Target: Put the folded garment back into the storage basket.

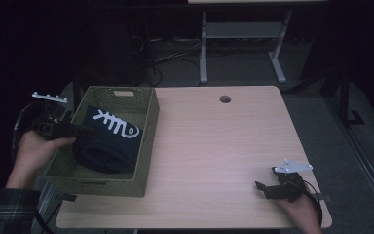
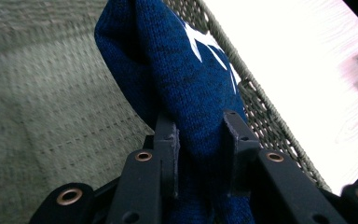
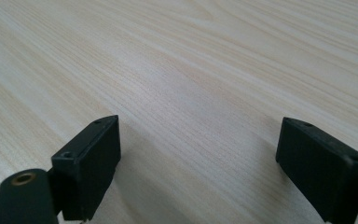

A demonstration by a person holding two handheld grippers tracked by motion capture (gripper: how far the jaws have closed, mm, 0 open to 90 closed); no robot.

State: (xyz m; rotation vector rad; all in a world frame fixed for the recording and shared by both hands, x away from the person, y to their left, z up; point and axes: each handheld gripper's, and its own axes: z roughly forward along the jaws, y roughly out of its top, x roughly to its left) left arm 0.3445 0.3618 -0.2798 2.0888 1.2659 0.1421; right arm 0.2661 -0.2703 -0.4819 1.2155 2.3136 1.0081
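A dark blue knit garment point(image 1: 108, 140) with a white fishbone print lies inside the green woven basket point(image 1: 148, 141) at the table's left. My left gripper point(image 1: 86, 130) reaches over the basket's left wall and is shut on a fold of that garment point(image 2: 186, 79); in the left gripper view both jaws press the blue knit between them point(image 2: 199, 135). My right gripper point(image 1: 261, 187) rests low over the bare wood near the table's front right, and stands open point(image 3: 200, 140) with nothing between its jaws.
The light wooden table point(image 1: 214, 146) has a round cable hole point(image 1: 225, 99) near its far edge. Beyond the table stand the white legs of another desk point(image 1: 203, 48) and loose cables on the floor. The basket's woven wall point(image 2: 265, 112) runs close to the left jaws.
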